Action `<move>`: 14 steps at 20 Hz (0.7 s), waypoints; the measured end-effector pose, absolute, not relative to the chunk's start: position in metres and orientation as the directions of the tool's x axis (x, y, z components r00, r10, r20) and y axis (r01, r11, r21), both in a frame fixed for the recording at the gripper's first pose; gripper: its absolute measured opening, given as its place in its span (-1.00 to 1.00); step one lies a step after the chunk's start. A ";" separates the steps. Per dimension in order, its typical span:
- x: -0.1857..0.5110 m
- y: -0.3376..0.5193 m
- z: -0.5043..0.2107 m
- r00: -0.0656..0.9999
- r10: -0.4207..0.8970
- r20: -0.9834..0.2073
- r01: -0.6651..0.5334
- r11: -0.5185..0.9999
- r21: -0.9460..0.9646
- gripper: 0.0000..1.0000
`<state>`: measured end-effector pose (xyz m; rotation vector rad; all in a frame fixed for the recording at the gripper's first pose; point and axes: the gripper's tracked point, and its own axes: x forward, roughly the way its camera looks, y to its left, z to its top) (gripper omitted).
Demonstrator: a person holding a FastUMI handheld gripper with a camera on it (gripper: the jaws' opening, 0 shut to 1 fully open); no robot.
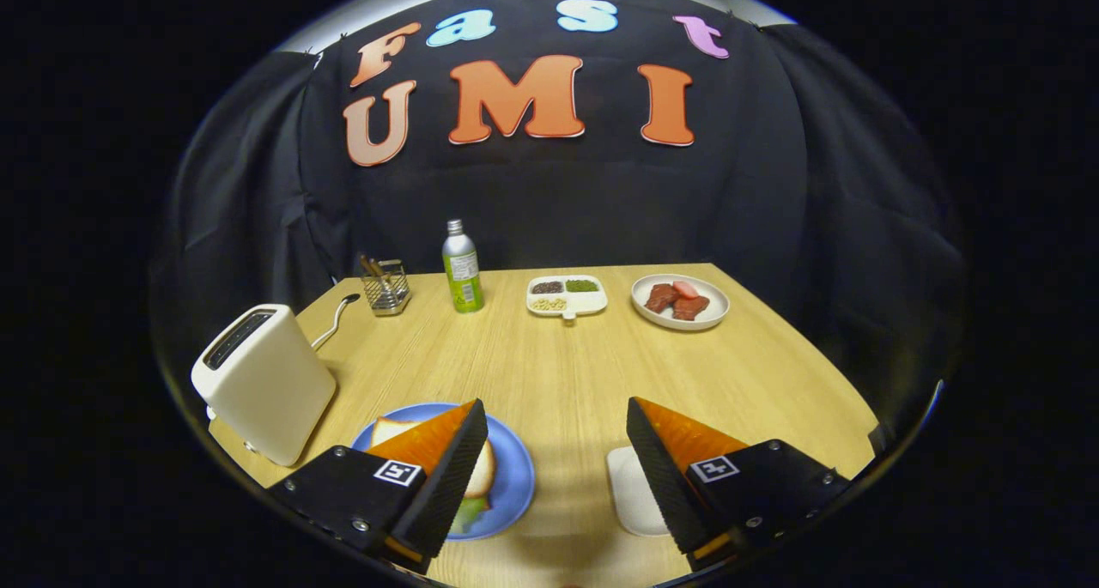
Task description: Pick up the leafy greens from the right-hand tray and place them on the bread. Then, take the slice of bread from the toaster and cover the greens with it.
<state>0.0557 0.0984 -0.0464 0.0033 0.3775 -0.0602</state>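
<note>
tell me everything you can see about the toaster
The toaster is a cream-white, smooth-sided box with rounded corners, matte like plastic or painted metal. A dark slot runs along its top; whether bread sits inside cannot be told. It stands on the wooden table, at its near left edge, beside the blue plate. The open gripper is not touching it.

We note a pale wood-grain table (558, 365), cream toaster (262, 382), blue plate (512, 476) under tan bread (481, 472), green leaf (468, 512), white tray (634, 489), green bottle (462, 269).
</note>
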 end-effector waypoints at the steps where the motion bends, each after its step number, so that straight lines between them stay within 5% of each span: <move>1: 0.056 0.089 -0.039 0.934 -0.065 -0.352 0.069 0.998 0.000 0.95; 14: 0.048 0.013 0.031 0.987 -0.117 -0.110 0.115 0.993 -0.025 0.95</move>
